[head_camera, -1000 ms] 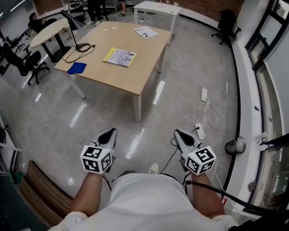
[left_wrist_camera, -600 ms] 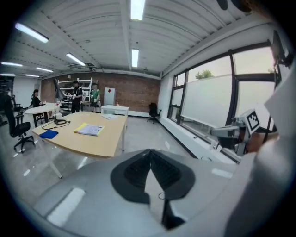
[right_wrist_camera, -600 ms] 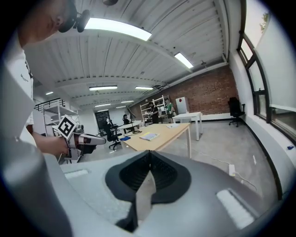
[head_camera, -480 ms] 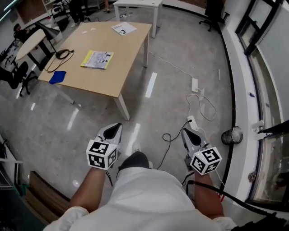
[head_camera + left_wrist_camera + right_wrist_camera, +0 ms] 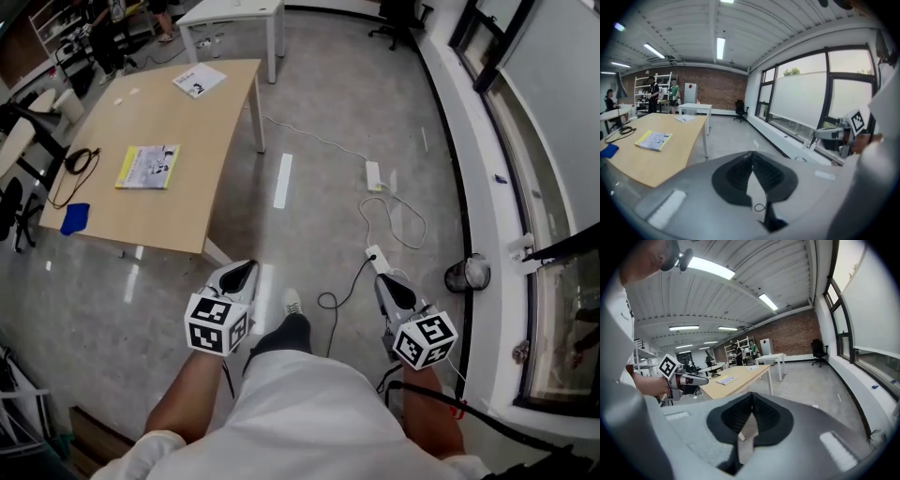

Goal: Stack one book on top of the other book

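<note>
A yellow-covered book [image 5: 147,166] lies on the wooden table [image 5: 178,216] at the upper left of the head view; a white book [image 5: 199,81] lies near the table's far end. Both also show in the left gripper view, the yellow book [image 5: 654,140] nearer and the white book [image 5: 685,118] farther. My left gripper [image 5: 242,271] is shut and empty, just off the table's near corner over the floor. My right gripper [image 5: 386,283] is shut and empty, over the floor farther right. In the right gripper view the left gripper [image 5: 701,379] points toward the table.
A blue cloth [image 5: 75,218] and a black cable [image 5: 75,167] lie on the table's left part. A white power strip [image 5: 373,174] and cords cross the floor on the right. A white table [image 5: 234,13] stands beyond. Window frames [image 5: 525,253] line the right side.
Both grippers have moved along with the person; the table has shifted toward the upper left of the head view and its near corner now lies close to the left gripper. Jaws stayed shut.
</note>
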Motion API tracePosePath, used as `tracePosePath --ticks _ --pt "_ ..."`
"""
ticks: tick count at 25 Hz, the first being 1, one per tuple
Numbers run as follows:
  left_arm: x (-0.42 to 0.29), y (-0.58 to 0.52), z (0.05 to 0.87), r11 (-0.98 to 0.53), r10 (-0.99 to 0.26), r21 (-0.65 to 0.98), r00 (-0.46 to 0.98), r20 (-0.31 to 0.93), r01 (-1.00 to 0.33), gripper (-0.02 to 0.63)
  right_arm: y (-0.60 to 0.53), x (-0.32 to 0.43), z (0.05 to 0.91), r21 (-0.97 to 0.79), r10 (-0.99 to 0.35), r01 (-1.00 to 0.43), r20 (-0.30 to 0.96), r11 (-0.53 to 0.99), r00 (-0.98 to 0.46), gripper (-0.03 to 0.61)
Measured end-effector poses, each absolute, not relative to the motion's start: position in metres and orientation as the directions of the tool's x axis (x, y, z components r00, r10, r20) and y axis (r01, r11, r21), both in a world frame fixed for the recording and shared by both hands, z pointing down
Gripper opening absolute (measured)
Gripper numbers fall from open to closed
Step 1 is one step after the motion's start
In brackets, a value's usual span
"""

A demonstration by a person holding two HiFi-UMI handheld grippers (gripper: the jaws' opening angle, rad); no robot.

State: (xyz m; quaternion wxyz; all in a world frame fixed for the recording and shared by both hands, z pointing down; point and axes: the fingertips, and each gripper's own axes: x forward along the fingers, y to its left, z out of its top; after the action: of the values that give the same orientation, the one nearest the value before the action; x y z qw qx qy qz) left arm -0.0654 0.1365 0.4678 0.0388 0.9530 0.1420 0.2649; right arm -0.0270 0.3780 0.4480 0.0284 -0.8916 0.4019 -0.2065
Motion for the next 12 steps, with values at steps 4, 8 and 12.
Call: tracePosePath --ticks 4,8,12 --pt "0.004 0.139 0.464 -0.942 0.336 0.155 0.817 0.469 0.298 0.006 0.386 0.028 0.446 -0.206 -0.685 -0.663 0.368 -0.719 0.629 0.002" --pt "0.075 0.131 0.453 -0.930 0.368 0.166 0.824 0.431 0.329 0.006 0.381 0.088 0.435 -0.169 -0.659 -0.654 0.388 -0.738 0.644 0.002" --pt "0.138 0.107 0.440 -0.934 0.357 0.160 0.844 0.400 0.320 0.006 0.357 0.148 0.419 -0.140 -0.664 -0.670 0.380 -0.729 0.644 0.002"
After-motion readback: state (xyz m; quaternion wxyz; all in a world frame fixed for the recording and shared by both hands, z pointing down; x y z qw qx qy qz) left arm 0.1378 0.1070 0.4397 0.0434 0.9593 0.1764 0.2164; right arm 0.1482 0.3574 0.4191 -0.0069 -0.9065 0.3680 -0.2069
